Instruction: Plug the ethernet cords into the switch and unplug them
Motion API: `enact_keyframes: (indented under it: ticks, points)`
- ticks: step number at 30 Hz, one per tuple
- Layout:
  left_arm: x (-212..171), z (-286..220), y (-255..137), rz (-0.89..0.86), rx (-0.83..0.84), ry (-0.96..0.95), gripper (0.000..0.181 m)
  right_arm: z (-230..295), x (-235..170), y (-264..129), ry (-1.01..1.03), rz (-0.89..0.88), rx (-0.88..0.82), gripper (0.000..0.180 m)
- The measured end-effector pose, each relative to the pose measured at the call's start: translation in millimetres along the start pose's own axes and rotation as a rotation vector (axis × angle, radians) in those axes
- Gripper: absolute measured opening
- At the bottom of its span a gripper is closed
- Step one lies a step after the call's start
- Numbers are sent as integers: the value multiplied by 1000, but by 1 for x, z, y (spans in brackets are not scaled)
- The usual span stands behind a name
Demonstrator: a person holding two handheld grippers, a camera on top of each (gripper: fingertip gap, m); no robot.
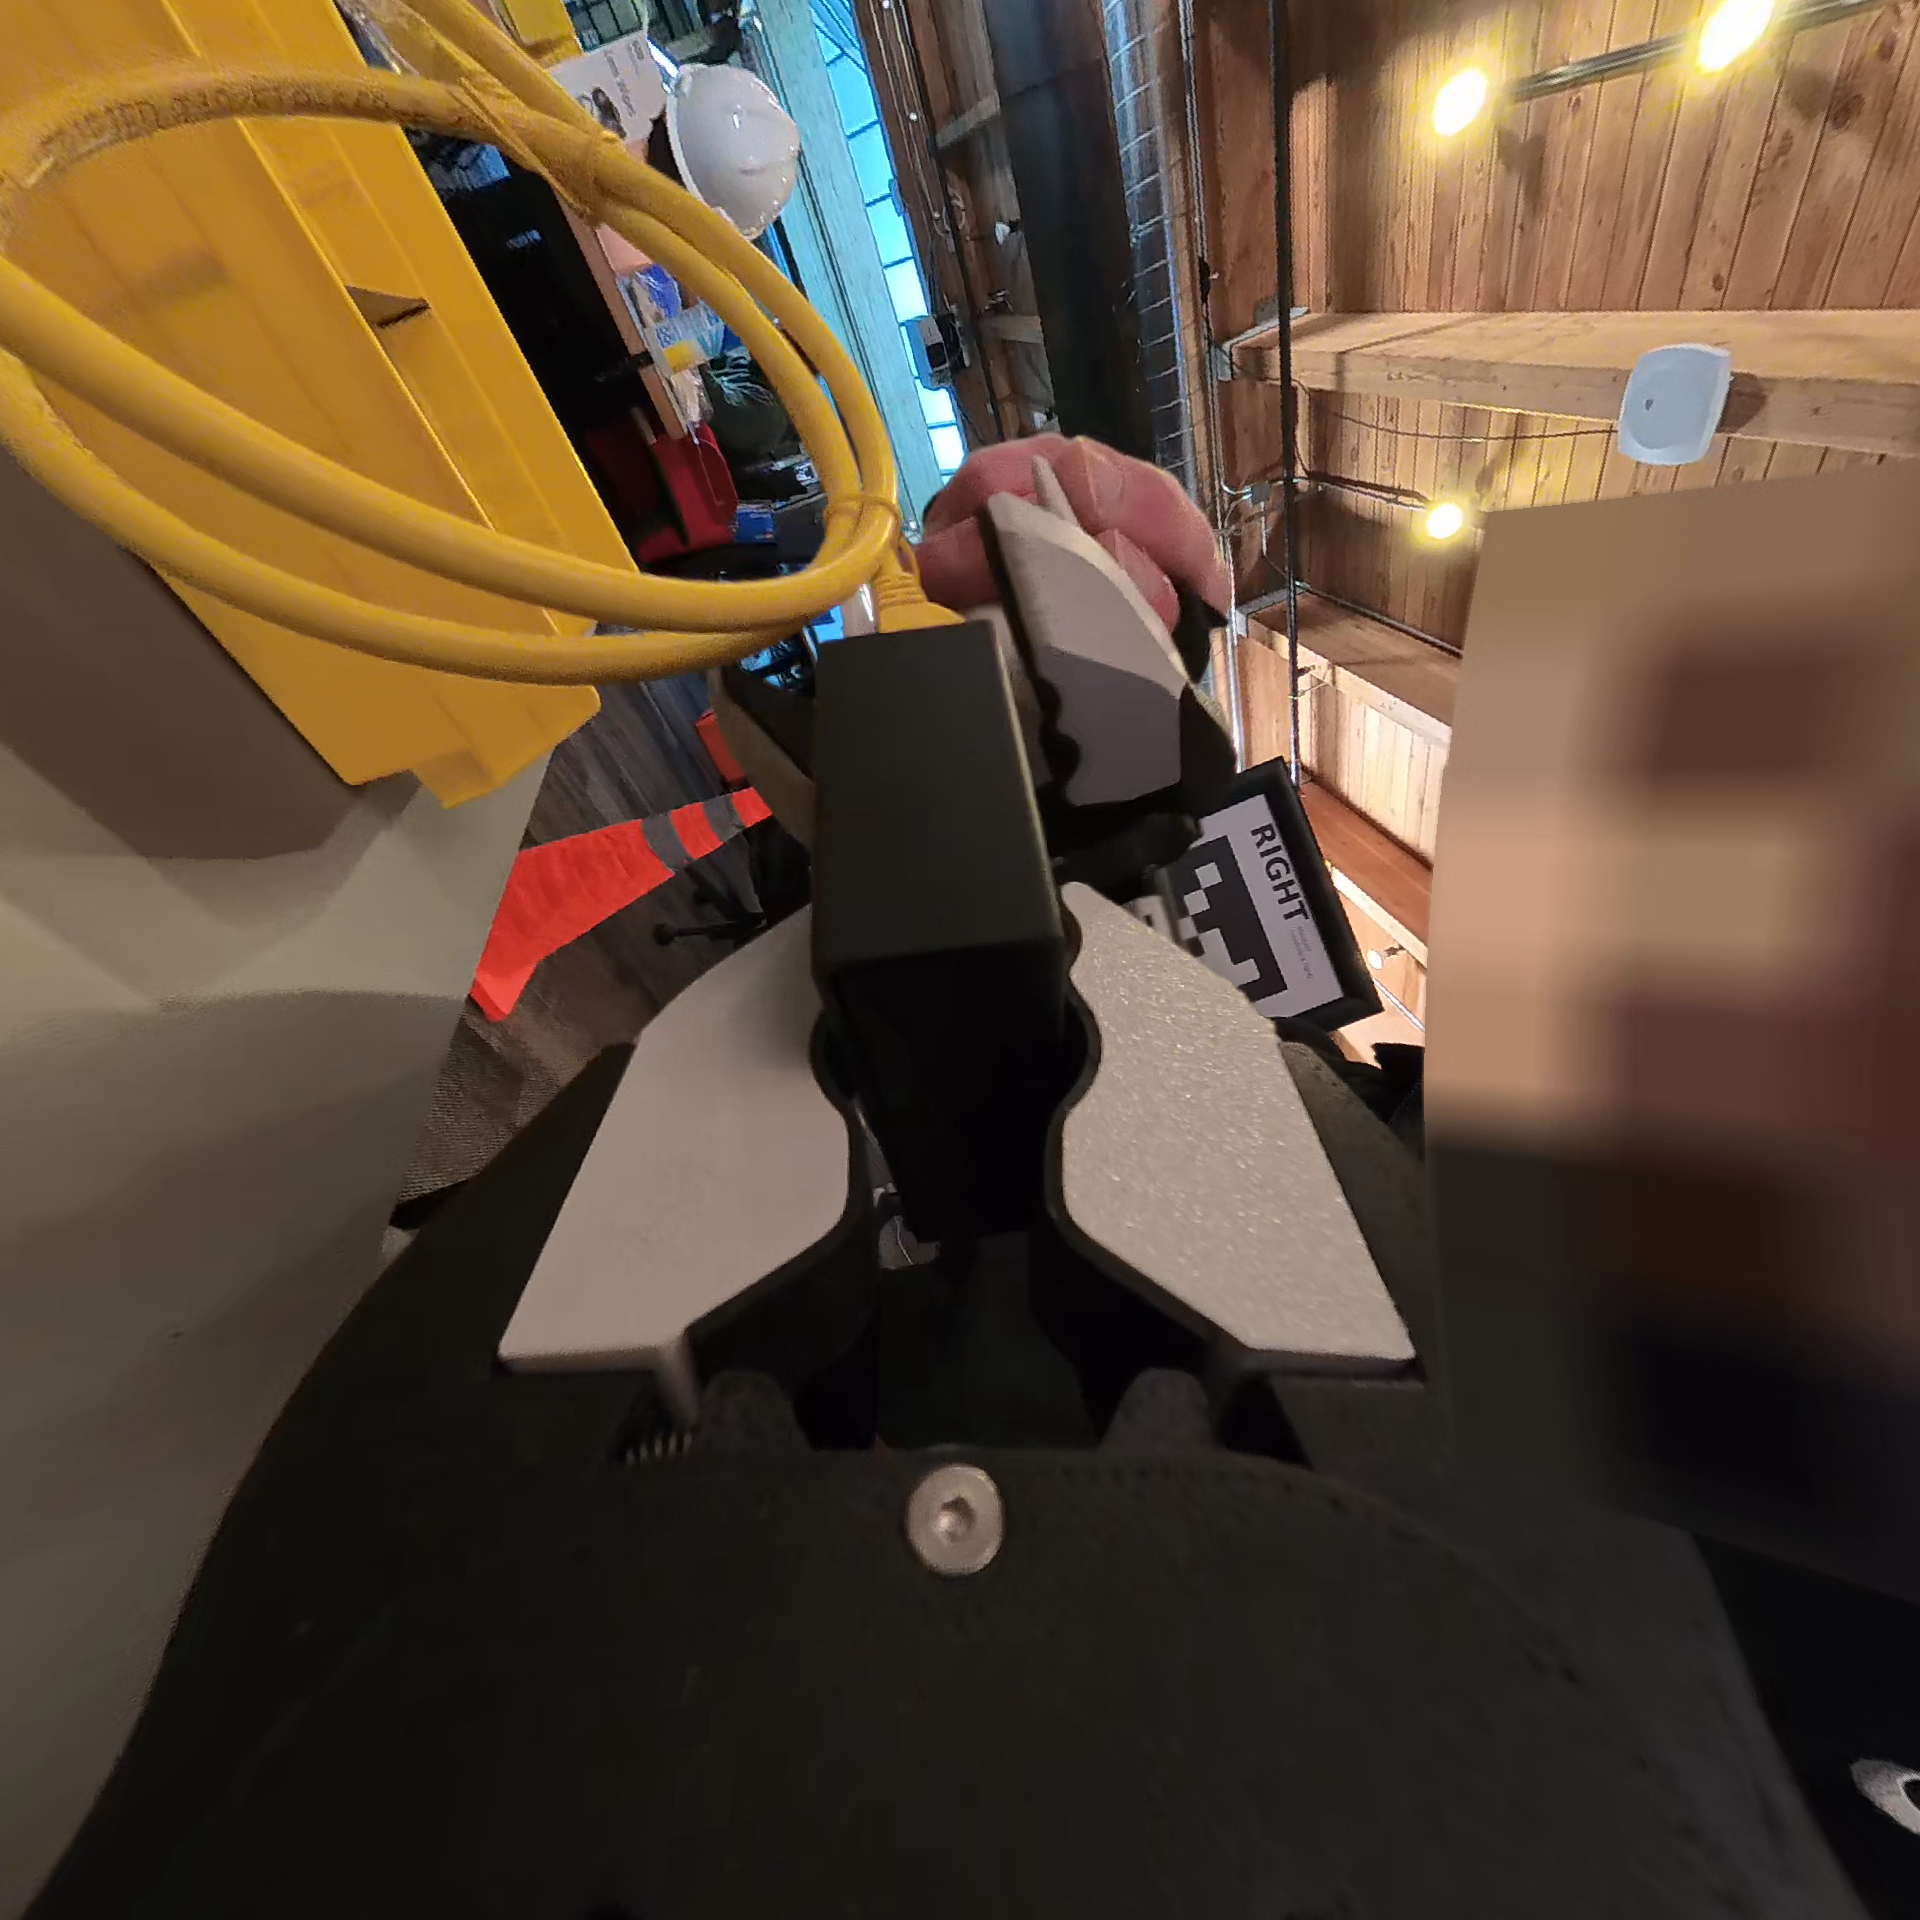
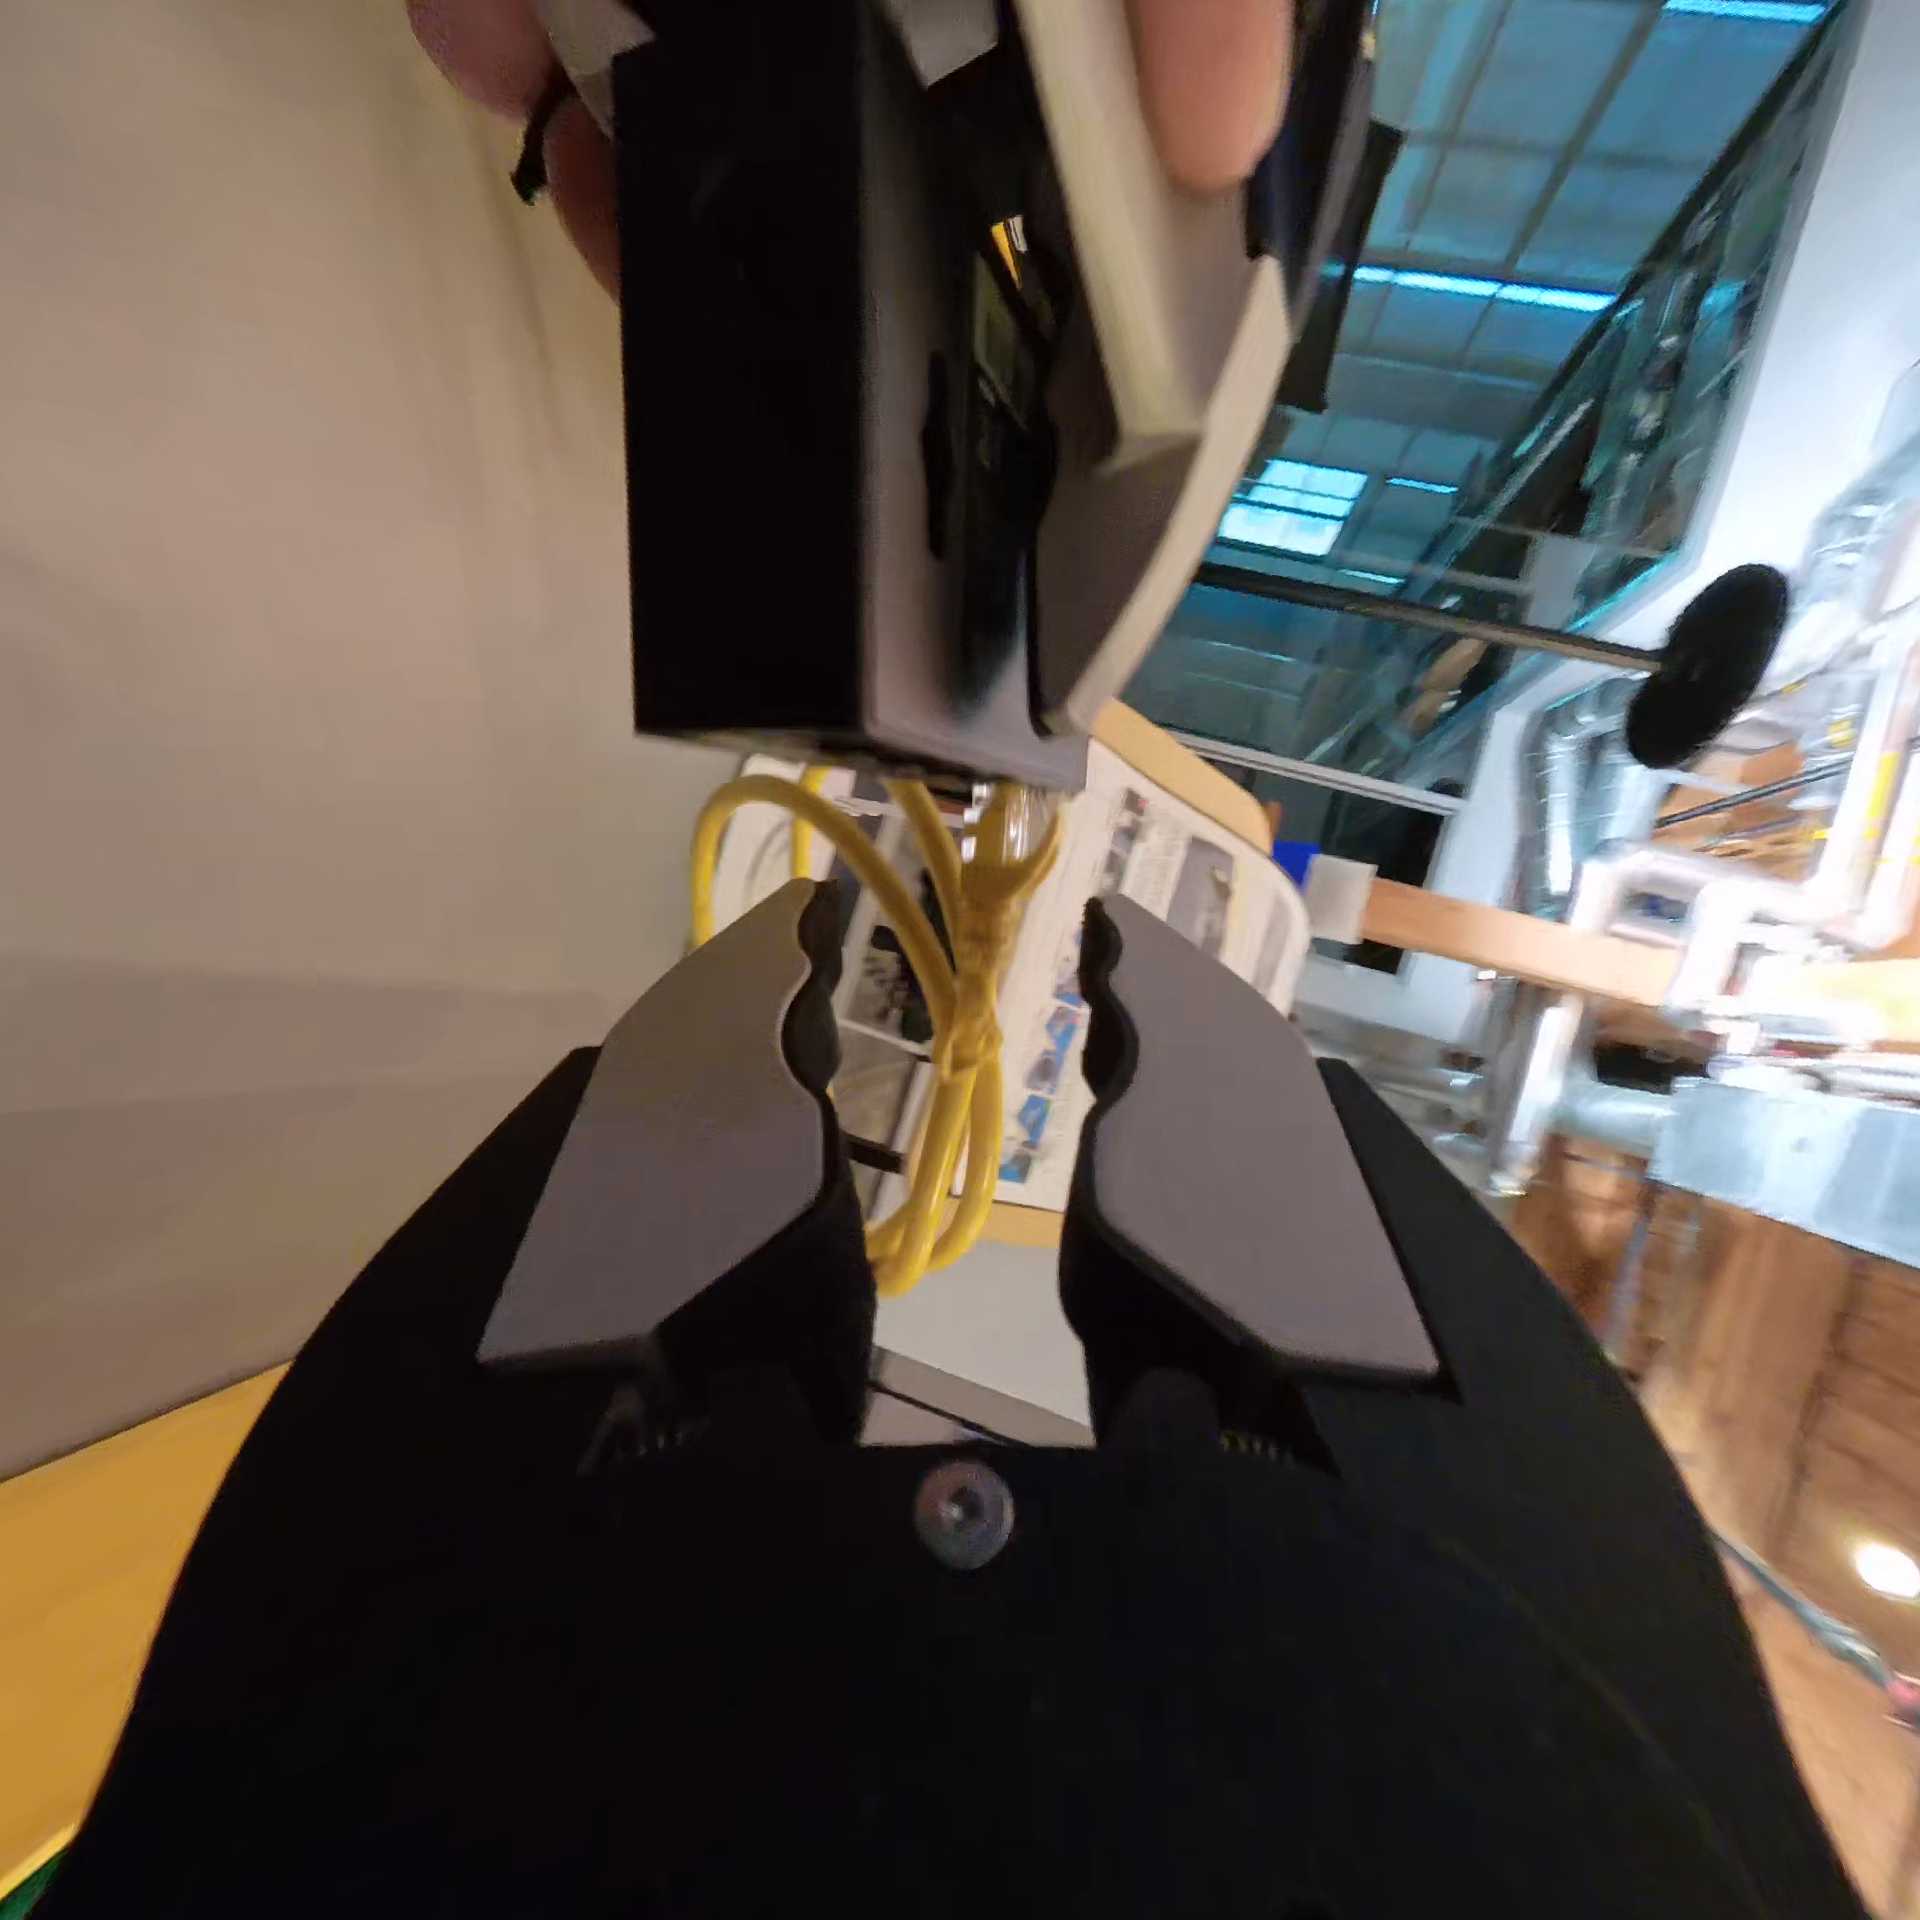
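Switch point(image 1: 930, 810), a black box, is seen clamped between the fingers of the left gripper point(image 1: 945, 997) at the centre of the left wrist view, lifted off any surface, with a yellow ethernet cord point(image 1: 582, 582) seemingly plugged into its far end and looped back across the upper left of the frame. In the right wrist view the same box point(image 2: 758, 436) is shown at top centre, with the cord point(image 2: 971, 1039) hanging from it in a bundle tied at its waist, partly between the parted, empty fingers of the right gripper point(image 2: 951, 940). Beyond the switch in the left view, a hand point(image 1: 1070, 520) is seen around the other tool. Trouble is judged most likely from the loose loops: should they be snagged or pulled at an angle, the plug's latch could be strained or the box twisted out of the clamp. A pinch on the cord's jacket instead of the plug would likely leave the latch engaged. No work surface is shown beneath the box; a yellow crate point(image 1: 312, 395) fills the left view's upper left. A timber-clad wall with shelves point(image 1: 1558, 364) and lamps is seen at upper right, and an orange cone point(image 1: 613, 883) lies at mid-left.
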State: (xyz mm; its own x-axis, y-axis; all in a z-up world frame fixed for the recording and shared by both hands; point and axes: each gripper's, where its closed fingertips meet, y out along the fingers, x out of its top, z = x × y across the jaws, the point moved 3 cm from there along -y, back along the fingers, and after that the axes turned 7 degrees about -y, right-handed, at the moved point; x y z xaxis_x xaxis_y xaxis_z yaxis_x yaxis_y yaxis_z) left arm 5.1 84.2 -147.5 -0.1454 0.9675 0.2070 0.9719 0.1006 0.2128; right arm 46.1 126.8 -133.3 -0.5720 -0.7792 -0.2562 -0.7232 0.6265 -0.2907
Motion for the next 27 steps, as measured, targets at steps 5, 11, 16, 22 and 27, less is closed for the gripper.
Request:
enact_keyframes:
  ticks: [5, 11, 16, 22, 27]
  points:
    - [-6, -1, 4, 4, -38, -37, 32, -6, 5, 5, -29, -12, -75, 15]
    - [4, -12, 1, -53, -65, 17, 39, -11, 5, -6, 76, -53, -63, 13]
    - [10, -9, -3, -112, -55, 10, 32, -11, 11, -11, 106, -110, -81, 14]
    - [10, -9, 0, -138, -31, -12, 30, -10, 12, -15, -2, -53, -144, 15]
    - [13, -11, -1, -175, -54, -50, 30, -9, 15, -21, -85, -54, -165, 20]
